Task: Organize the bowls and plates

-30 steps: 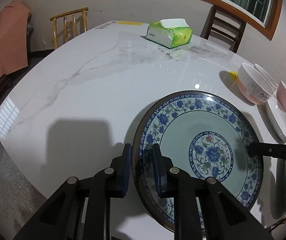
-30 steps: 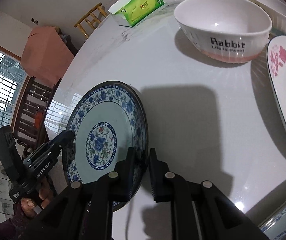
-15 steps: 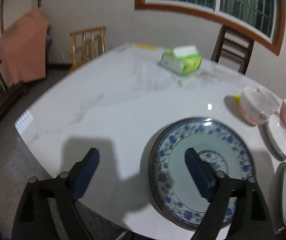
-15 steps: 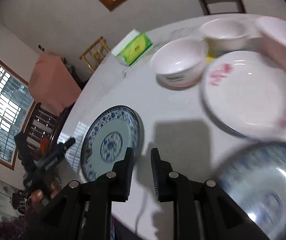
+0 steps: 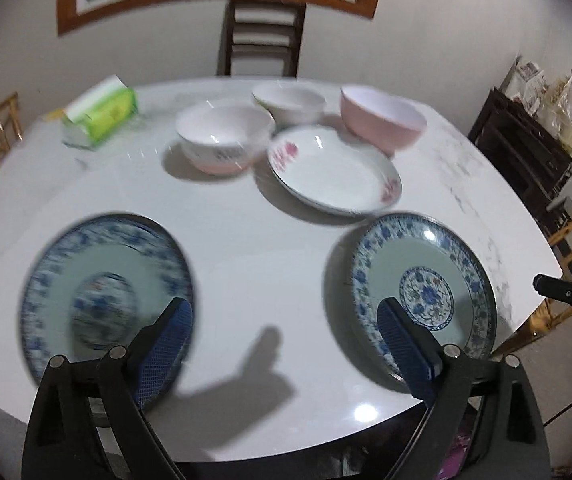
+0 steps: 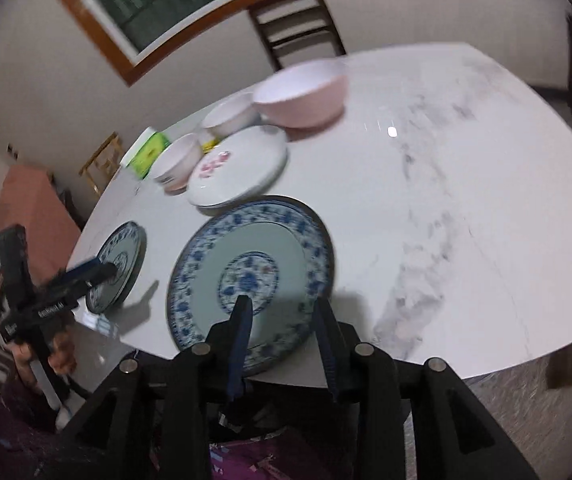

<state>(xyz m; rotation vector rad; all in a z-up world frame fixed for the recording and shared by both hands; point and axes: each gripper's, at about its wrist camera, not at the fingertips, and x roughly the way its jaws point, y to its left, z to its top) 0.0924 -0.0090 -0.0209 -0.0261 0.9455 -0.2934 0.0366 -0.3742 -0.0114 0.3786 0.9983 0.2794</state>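
Plates, hand only right view

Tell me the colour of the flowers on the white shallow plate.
Pink flowers, clearest in the left wrist view.

We see a shiny, smooth stone table, shiny china plates and a wooden chair.

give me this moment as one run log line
left claw: open, empty, jaws just opened | right claw: opening over near blue plate rim | other blue plate: flat on table
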